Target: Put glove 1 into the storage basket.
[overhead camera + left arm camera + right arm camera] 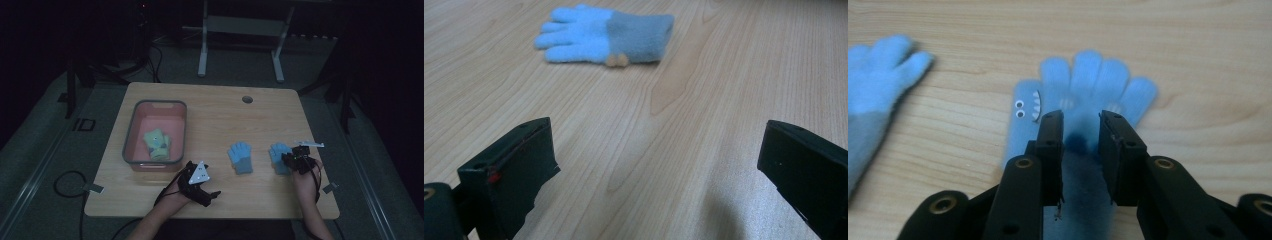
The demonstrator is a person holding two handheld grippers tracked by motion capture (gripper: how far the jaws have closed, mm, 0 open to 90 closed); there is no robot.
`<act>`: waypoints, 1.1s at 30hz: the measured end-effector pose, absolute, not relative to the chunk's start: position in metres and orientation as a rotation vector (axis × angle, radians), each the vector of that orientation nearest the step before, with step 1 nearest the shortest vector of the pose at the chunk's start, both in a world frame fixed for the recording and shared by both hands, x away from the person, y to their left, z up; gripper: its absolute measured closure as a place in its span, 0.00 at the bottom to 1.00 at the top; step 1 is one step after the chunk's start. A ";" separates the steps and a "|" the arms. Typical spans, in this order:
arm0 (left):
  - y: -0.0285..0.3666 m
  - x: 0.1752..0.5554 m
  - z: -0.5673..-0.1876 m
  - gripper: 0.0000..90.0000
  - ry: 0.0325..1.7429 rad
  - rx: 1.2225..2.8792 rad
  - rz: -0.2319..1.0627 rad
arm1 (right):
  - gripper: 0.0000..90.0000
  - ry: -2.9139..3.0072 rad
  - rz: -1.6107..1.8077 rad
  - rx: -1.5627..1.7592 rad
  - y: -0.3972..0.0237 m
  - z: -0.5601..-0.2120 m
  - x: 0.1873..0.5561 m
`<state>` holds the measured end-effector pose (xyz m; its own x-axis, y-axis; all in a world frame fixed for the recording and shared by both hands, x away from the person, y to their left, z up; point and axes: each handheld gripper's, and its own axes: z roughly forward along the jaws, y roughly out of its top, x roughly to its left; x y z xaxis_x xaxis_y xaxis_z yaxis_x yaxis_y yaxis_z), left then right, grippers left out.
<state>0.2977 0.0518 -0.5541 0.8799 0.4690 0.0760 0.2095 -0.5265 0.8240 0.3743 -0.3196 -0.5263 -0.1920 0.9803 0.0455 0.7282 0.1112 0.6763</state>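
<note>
Two blue-and-grey gloves lie flat on the wooden table (215, 115). In the high view one glove (240, 157) is near the middle and the other glove (278, 155) is to its right. My right gripper (287, 160) hovers over the right glove's cuff. In the right gripper view this glove (1093, 85) has a small face with eyes and teeth on its thumb. My right gripper (1081, 125) stands narrowly open above it, and the pads press on nothing. My left gripper (656, 165) is wide open and empty near the front edge, facing the middle glove (604, 35).
A grey-rimmed pink bin (131, 135) stands at the table's left with a yellow-green glove (157, 144) inside. A round cable hole (247, 99) sits near the far edge. The second glove (878, 85) lies left of the right gripper.
</note>
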 end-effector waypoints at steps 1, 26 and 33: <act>0.052 0.298 -0.554 0.02 0.488 2.133 0.362 | 0.79 1.990 0.823 1.649 -0.322 -0.523 0.374; 0.054 0.296 -0.553 0.02 0.496 2.129 0.362 | 0.74 2.383 0.915 1.255 -0.349 -0.533 0.394; 0.054 0.296 -0.553 0.02 0.492 2.134 0.367 | 0.84 2.355 0.839 1.220 -0.342 -0.541 0.389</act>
